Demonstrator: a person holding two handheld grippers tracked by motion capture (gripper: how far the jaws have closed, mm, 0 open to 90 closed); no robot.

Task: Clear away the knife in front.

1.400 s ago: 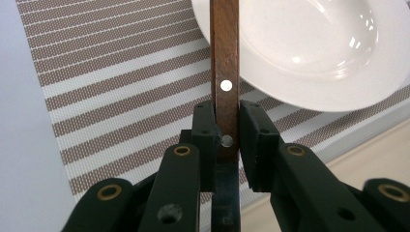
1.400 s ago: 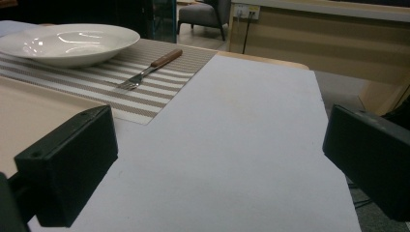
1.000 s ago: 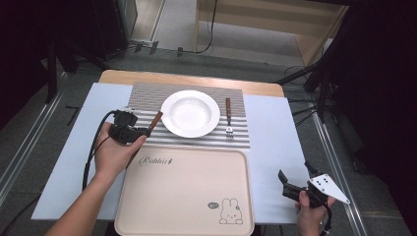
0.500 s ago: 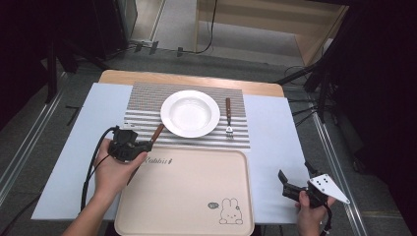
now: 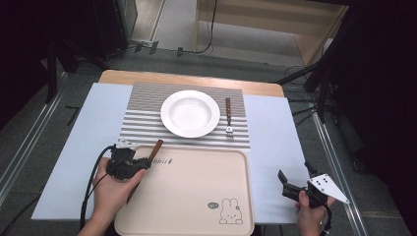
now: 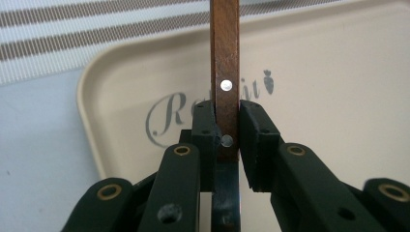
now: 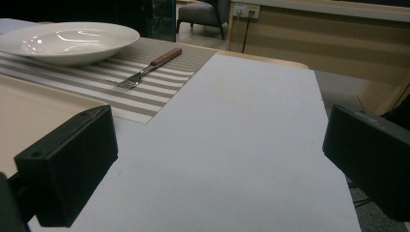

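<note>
My left gripper (image 5: pixel 143 162) is shut on a knife with a brown wooden handle (image 5: pixel 155 149), over the far left corner of the beige tray (image 5: pixel 196 191). The left gripper view has the riveted handle (image 6: pixel 225 53) rising between the pads of that gripper (image 6: pixel 226 113), and the dark blade running back under the jaws. The tray's printed lettering (image 6: pixel 167 116) lies right below. My right gripper (image 5: pixel 295 173) rests near the table's front right corner, jaws wide apart. Nothing sits between them in the right gripper view (image 7: pixel 220 159).
A white deep plate (image 5: pixel 190 113) stands on the striped placemat (image 5: pixel 142 118) beyond the tray. A fork (image 5: pixel 228 118) with a wooden handle lies right of the plate, also seen as the fork (image 7: pixel 150 67) beside the plate (image 7: pixel 67 41). A pale blue sheet (image 5: pixel 270 132) covers the table.
My left gripper has carried the knife from beside the plate on the placemat back toward the person and lower, onto the tray's far left corner. The right gripper has stayed put.
</note>
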